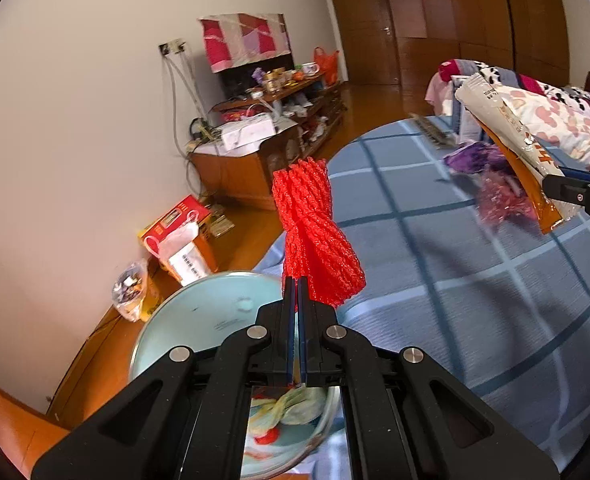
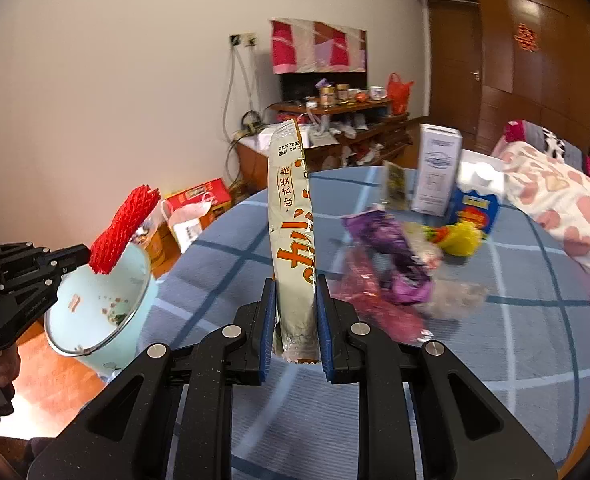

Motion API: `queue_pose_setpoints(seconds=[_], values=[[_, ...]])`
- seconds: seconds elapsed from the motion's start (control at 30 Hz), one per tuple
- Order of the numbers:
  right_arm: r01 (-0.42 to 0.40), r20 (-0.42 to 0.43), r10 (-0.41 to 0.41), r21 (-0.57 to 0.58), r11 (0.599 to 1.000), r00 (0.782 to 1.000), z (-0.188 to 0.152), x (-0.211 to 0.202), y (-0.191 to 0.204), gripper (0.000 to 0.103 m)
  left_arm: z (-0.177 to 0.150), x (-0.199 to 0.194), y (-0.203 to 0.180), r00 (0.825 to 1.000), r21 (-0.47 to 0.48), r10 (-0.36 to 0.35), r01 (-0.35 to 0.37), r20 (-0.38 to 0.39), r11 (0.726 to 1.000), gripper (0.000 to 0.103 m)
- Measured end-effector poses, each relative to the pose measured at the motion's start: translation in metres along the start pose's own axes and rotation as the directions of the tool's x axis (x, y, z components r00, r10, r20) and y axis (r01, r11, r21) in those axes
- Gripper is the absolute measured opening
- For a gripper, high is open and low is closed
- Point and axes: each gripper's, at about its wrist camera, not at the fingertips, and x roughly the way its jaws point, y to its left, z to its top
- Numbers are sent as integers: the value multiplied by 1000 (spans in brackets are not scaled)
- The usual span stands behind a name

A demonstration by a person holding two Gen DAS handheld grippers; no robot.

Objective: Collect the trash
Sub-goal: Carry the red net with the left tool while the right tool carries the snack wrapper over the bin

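My left gripper (image 1: 296,280) is shut on a red foam net (image 1: 315,232) and holds it above the rim of a pale blue bin (image 1: 199,320); the net (image 2: 125,228) and bin (image 2: 95,312) also show at left in the right wrist view. My right gripper (image 2: 295,284) is shut on a white and orange snack wrapper (image 2: 293,240) that stands upright above the blue checked tablecloth (image 2: 515,340). The wrapper (image 1: 507,128) also shows in the left wrist view. A purple wrapper (image 2: 391,256), a pink wrapper (image 2: 379,304) and yellow scraps (image 2: 461,238) lie on the cloth.
A white carton (image 2: 435,168) and a blue box (image 2: 475,206) stand at the table's far side. A bed with floral bedding (image 2: 567,204) is at right. A cluttered wooden cabinet (image 1: 279,120) and boxes (image 1: 175,232) line the wall on the left.
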Motion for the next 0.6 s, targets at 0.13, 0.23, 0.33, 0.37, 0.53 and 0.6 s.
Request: queue_pose_setpoints(seconds=[0.13, 0.23, 0.33, 0.37, 0.53, 0.6], values=[[-23, -17, 22, -31, 999, 1000, 0, 10, 19, 20, -12, 0, 19, 999, -18, 29, -29, -14, 999, 1], [-38, -26, 37, -54, 998, 999, 0, 16, 31, 20, -19, 0, 29, 999, -27, 45, -46, -24, 999, 1], [-52, -36, 50, -74, 996, 998, 1, 22, 42, 20, -27, 0, 39, 997, -36, 61, -62, -36, 997, 1], [-56, -39, 53, -79, 995, 998, 1, 23, 45, 20, -29, 0, 42, 997, -40, 66, -68, -40, 997, 1], [-83, -52, 77, -114, 990, 996, 3, 31, 65, 20, -41, 1, 57, 994, -55, 91, -94, -62, 994, 1], [-91, -55, 85, -125, 988, 995, 3, 33, 72, 20, -46, 0, 63, 993, -64, 97, -101, -68, 993, 1]])
